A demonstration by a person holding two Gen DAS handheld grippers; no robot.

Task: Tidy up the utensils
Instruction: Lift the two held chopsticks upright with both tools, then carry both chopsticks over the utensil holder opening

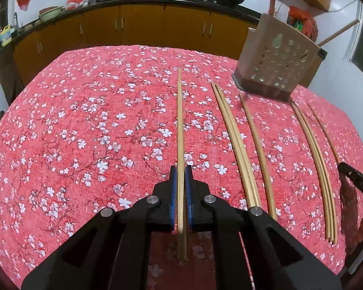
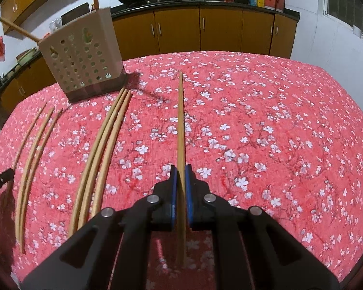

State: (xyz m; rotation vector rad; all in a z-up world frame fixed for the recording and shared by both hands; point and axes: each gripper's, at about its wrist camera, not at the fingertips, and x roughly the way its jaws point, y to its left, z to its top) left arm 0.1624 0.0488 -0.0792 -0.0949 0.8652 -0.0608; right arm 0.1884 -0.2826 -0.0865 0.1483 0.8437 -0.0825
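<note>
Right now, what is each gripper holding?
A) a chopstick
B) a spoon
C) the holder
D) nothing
A: the left gripper is shut on a chopstick, and the right gripper on another chopstick; the holder stands untouched on the table.

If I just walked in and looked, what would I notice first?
Probably the bright red flowery tablecloth covering the table, with loose chopsticks lying on it in rows. Each hand-held gripper, left and right, is shut on one chopstick. A brown holder with holes stands at the far side.
</note>
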